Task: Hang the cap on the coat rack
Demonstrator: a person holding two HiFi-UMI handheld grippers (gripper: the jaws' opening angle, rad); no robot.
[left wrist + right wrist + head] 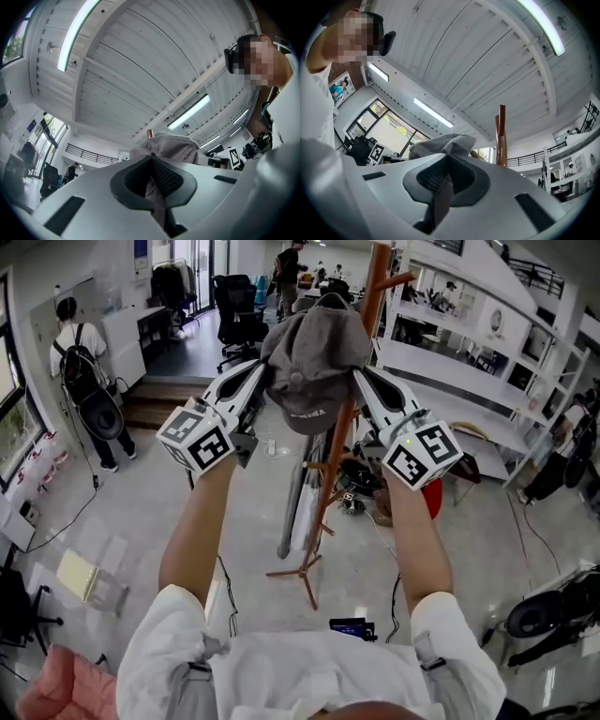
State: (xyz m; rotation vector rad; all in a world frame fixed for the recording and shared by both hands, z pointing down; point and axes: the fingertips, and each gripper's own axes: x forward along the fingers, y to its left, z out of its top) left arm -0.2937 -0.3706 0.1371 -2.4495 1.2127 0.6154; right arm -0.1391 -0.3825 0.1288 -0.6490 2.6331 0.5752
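Note:
A grey cap [314, 362] is held up between both grippers, right against the brown wooden coat rack [336, 456]. My left gripper [264, 371] is shut on the cap's left edge and my right gripper [358, 376] is shut on its right edge. The cap's crown covers the upper part of the pole, whose top pegs [389, 279] stick out above. In the left gripper view the cap [173, 147] bulges over the jaws, with fabric pinched between them. In the right gripper view the cap [443, 145] sits left of the rack pole [501, 136].
The rack's tripod feet [305, 573] stand on the pale floor. A white shelving unit [459, 352] rises to the right, with a red object [431, 495] at its foot. Office chairs [239, 315] and people stand far behind. A dark device [354, 626] lies on the floor near me.

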